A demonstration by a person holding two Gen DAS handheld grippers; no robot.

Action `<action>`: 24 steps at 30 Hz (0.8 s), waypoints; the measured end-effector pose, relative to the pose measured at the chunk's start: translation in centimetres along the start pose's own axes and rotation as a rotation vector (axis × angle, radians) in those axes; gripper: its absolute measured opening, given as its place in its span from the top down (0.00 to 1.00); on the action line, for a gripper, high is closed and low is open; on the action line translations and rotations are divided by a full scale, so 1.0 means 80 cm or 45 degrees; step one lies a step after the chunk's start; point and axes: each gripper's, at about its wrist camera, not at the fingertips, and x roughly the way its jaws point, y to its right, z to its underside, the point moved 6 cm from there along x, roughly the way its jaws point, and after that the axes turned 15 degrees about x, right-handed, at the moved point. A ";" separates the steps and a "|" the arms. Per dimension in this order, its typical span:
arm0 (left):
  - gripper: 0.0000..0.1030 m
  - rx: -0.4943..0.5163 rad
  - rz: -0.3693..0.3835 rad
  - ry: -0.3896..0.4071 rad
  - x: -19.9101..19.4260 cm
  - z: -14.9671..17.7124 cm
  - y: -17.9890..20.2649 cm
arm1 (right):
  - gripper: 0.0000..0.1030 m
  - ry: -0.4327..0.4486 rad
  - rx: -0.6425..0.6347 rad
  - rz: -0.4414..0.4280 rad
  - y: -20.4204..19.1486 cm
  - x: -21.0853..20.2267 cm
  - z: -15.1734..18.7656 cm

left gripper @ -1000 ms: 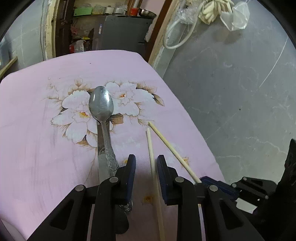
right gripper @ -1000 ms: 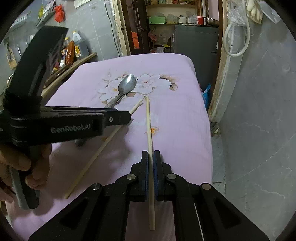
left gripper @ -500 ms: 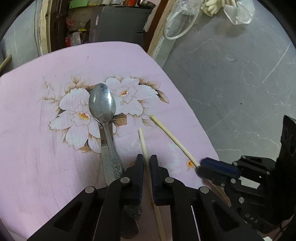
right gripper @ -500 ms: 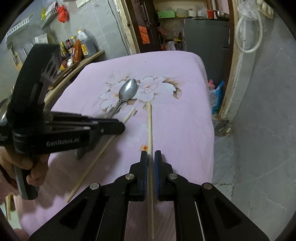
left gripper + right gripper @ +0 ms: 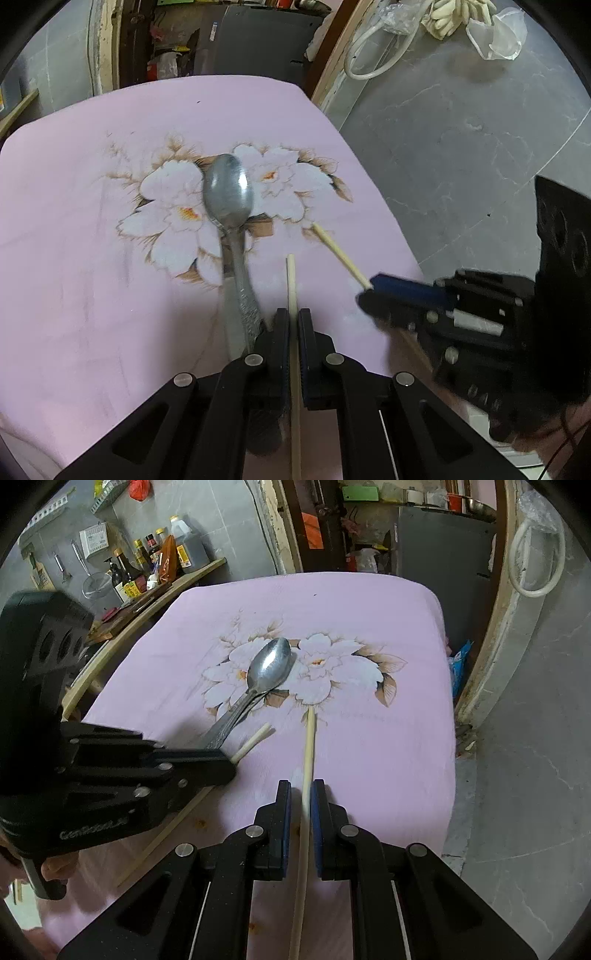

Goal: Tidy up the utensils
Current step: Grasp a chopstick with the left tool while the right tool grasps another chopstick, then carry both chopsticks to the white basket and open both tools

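2 chopsticks, 1 per hand-held gripper: left hand-held gripper [image 5: 293, 326] clamps chopstick [image 5: 291, 284] beside spoon [image 5: 229, 195]; right hand-held gripper [image 5: 300, 794] slightly parted around second chopstick [image 5: 308, 746] on pink table [image 5: 388, 757]. Best: lift level, align tips parallel, avoid nudging spoon.

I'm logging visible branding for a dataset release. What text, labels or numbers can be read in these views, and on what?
"GenRobot.AI", blurred but just legible: on the side of the black left hand-held gripper, in the right wrist view.
Labels on the dark sauce bottles on the wooden shelf: too small to read.
White wall calendar: too small to read.
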 end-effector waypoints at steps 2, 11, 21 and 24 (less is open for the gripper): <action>0.95 -0.010 0.020 -0.004 -0.002 0.004 -0.005 | 0.91 -0.028 0.000 -0.004 0.000 0.005 -0.002; 0.94 -0.004 0.079 -0.066 0.008 0.003 -0.005 | 0.93 -0.136 0.063 -0.015 0.008 0.016 -0.010; 0.95 -0.020 0.035 -0.053 0.000 -0.011 0.003 | 0.96 -0.028 0.176 -0.082 0.013 -0.007 -0.011; 0.95 -0.055 0.004 0.106 -0.034 -0.015 0.005 | 0.96 0.153 0.254 -0.154 0.009 -0.047 -0.015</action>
